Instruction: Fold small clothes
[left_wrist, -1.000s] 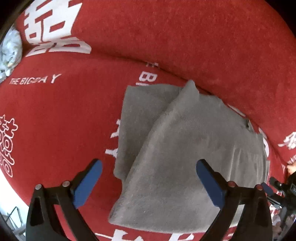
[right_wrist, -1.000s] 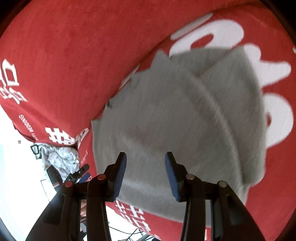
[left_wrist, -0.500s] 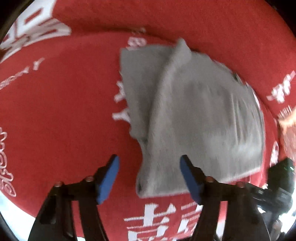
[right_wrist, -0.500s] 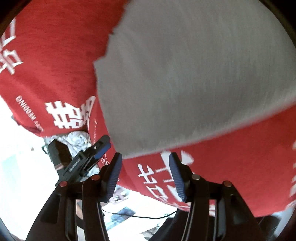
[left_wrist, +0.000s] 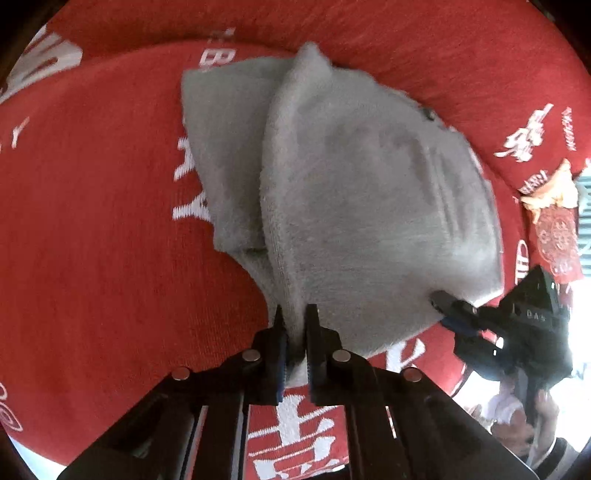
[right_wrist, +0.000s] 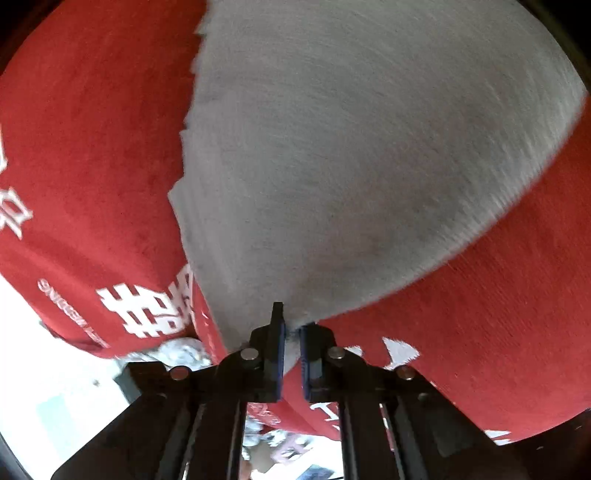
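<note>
On the red printed cover (left_wrist: 92, 221), the left wrist view shows the grey garment (left_wrist: 351, 192) lying part-folded, its near left corner pinched in the left gripper (left_wrist: 295, 328); the right gripper (left_wrist: 448, 306) bites the opposite near corner. In the right wrist view, the right gripper (right_wrist: 291, 332) pinches the garment's (right_wrist: 351, 147) near corner. Judged step: corners secured; next, lift both evenly and carry them across. Far edge cut off here.

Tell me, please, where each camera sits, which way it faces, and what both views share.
Left wrist: on the left tongs, facing down at the grey cloth on the red cover; right tongs also show.
Right wrist: on the right tongs, facing the same cloth's near edge.
Shared: both tongs shut on one cloth.
</note>
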